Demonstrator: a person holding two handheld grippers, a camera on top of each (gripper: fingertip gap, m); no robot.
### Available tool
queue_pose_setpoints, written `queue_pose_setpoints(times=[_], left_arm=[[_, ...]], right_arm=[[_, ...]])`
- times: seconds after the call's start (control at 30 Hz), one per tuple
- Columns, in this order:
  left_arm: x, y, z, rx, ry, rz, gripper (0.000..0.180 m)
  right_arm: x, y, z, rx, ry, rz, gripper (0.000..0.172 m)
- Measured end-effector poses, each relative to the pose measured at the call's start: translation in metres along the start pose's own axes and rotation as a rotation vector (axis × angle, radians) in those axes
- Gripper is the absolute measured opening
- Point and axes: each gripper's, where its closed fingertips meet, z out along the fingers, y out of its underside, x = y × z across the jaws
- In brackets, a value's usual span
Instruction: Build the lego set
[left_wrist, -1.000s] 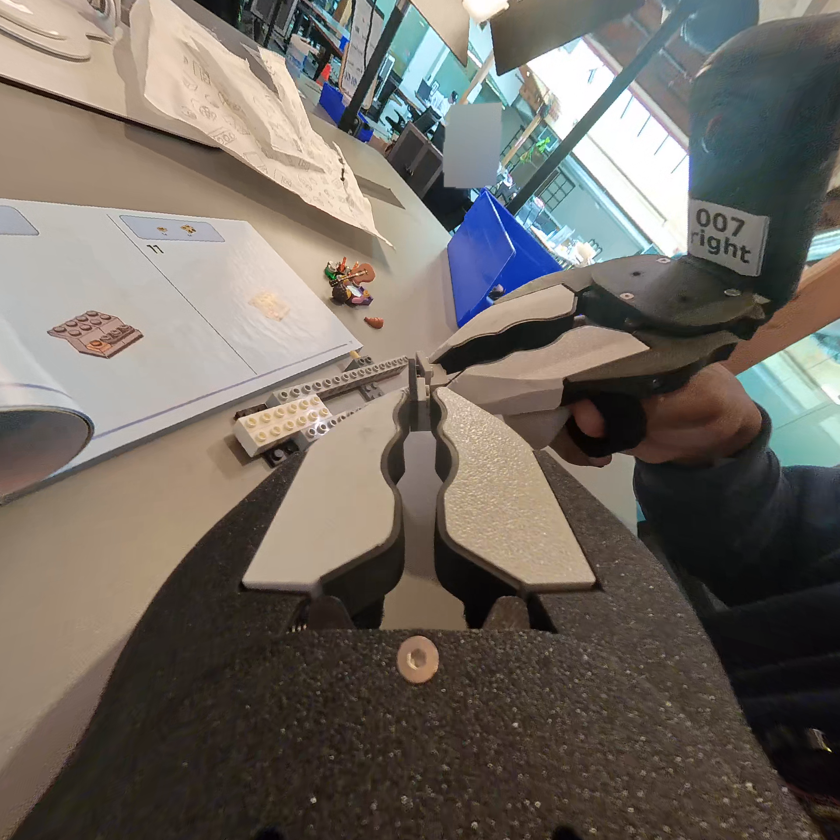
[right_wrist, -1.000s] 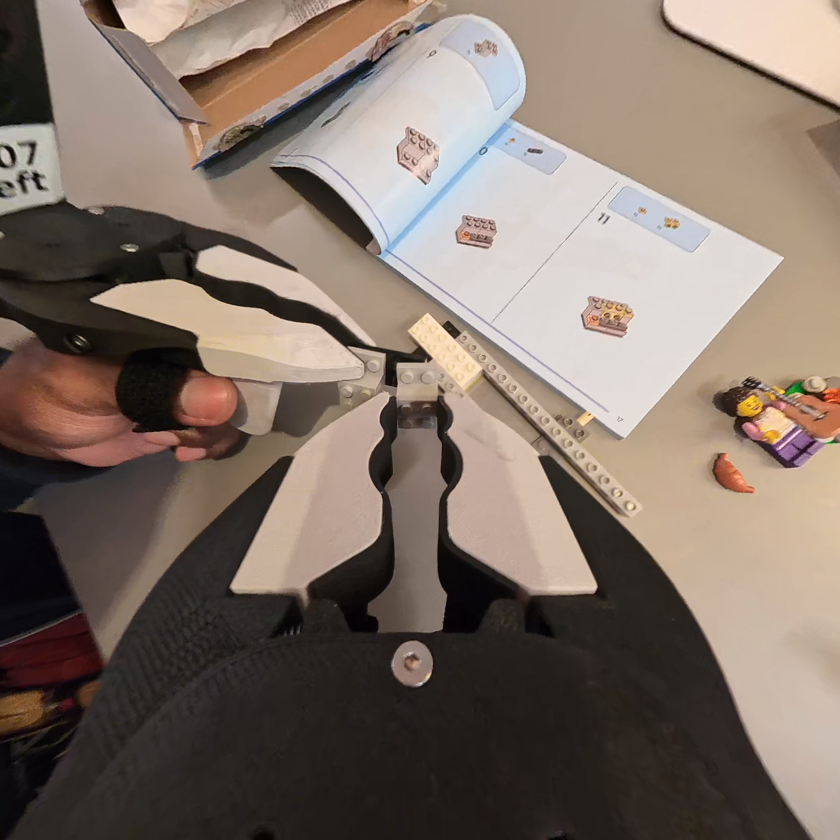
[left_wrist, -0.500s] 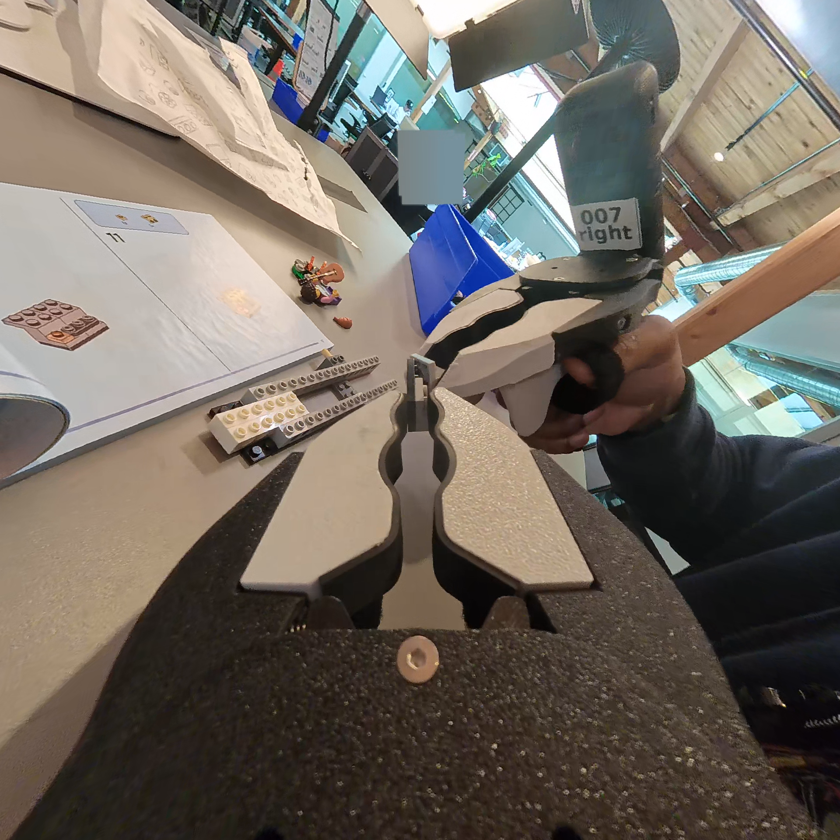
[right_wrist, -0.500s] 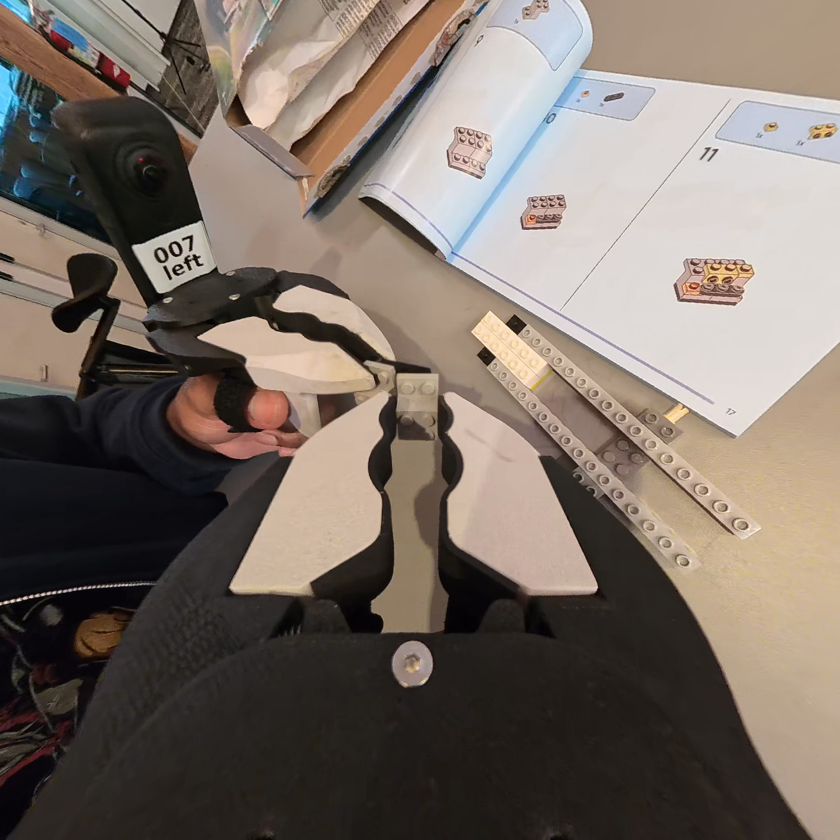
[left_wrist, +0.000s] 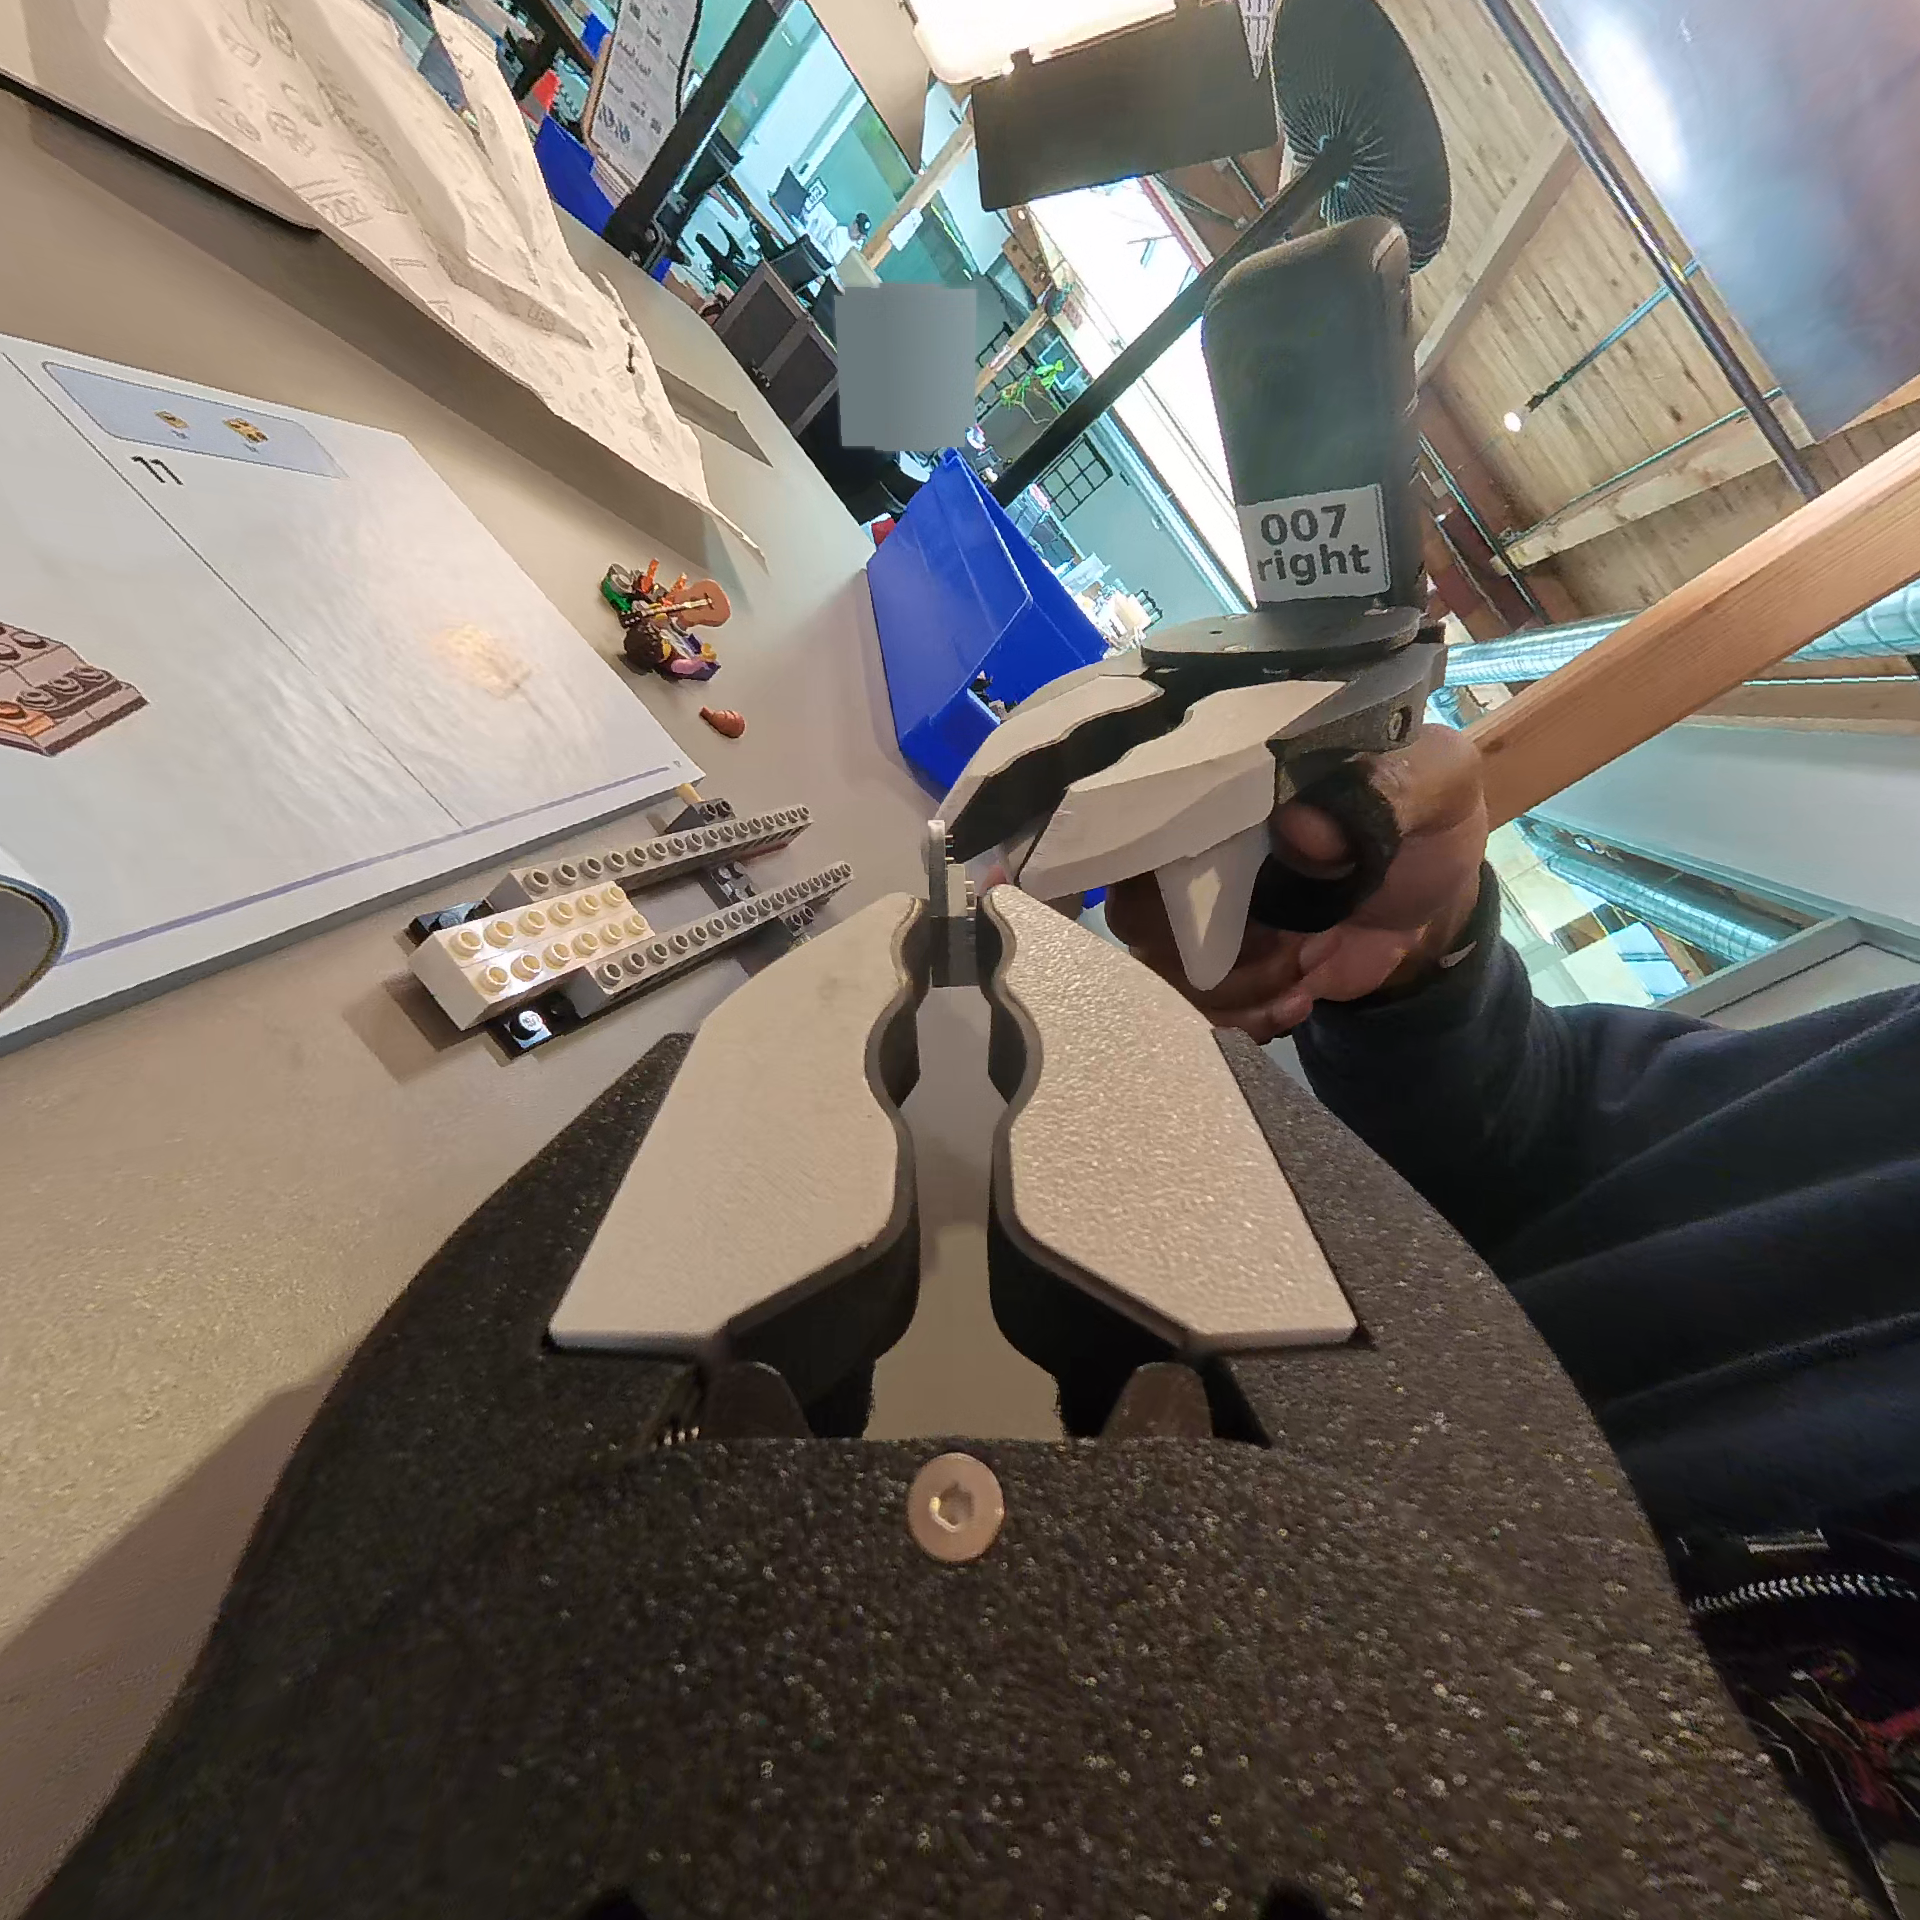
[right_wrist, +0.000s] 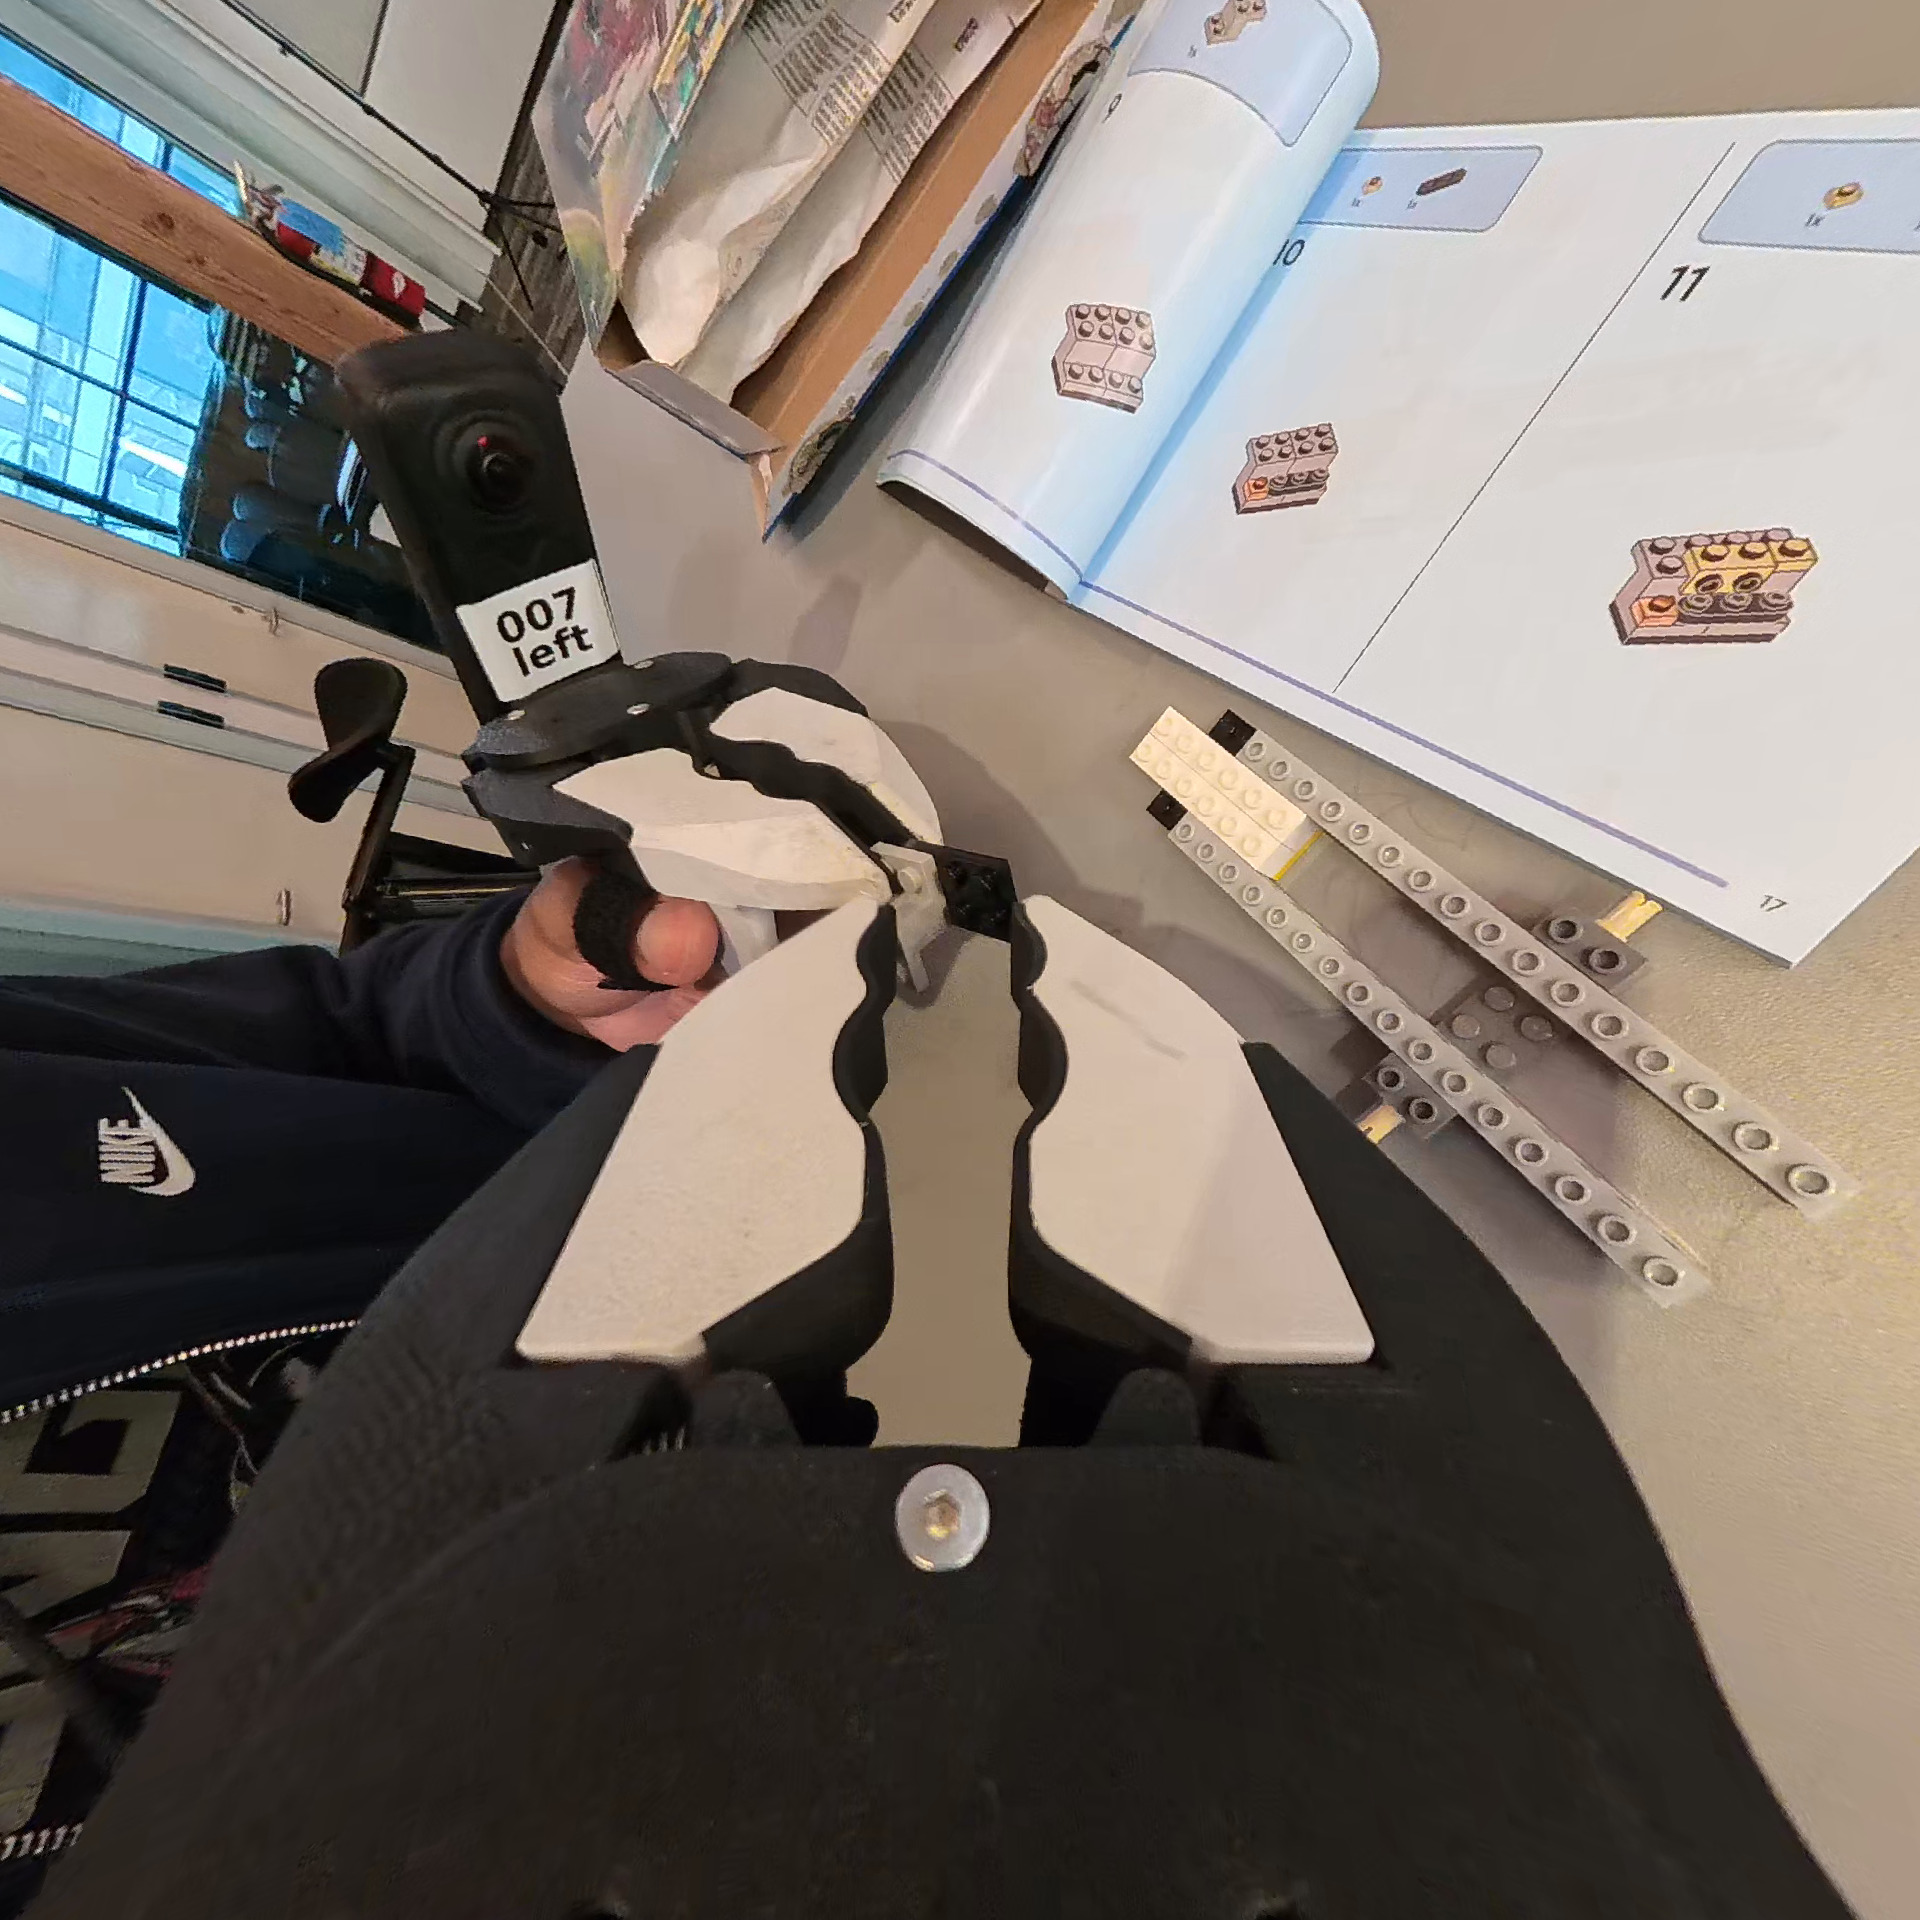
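Pinched small grey plate (left_wrist: 940, 868) edge-on in left gripper (left_wrist: 951, 925); right gripper (right_wrist: 951, 920), at 1 o'clock, spread loosely about plate and black piece (right_wrist: 977, 894)

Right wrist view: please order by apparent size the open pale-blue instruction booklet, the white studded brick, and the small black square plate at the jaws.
1. Open pale-blue instruction booklet, largest.
2. White studded brick.
3. Small black square plate, smallest, though partly hidden.

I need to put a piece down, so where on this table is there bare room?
Bare grey table lies right of the long grey plates, and near the minifigure. It is crowded between the booklet and the white brick.
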Motion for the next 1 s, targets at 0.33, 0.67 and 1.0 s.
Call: queue_pose_setpoints(times=[0.33, 0.67, 1.0], left_arm=[[-0.005, 0.005, 0.0, -0.062, -0.049, 0.088, 0.008], [-0.014, 0.032, 0.006, -0.306, -0.081, 0.18, 0.008], [-0.01, 0.029, 0.002, -0.287, -0.043, 0.177, 0.008]], right_arm=[[0.021, 0.015, -0.026, -0.004, 0.195, -0.389, 0.018], [0.053, 0.069, -0.007, -0.073, 0.396, -0.546, 0.031], [0.057, 0.051, -0.003, -0.291, 0.202, -1.073, 0.034]])
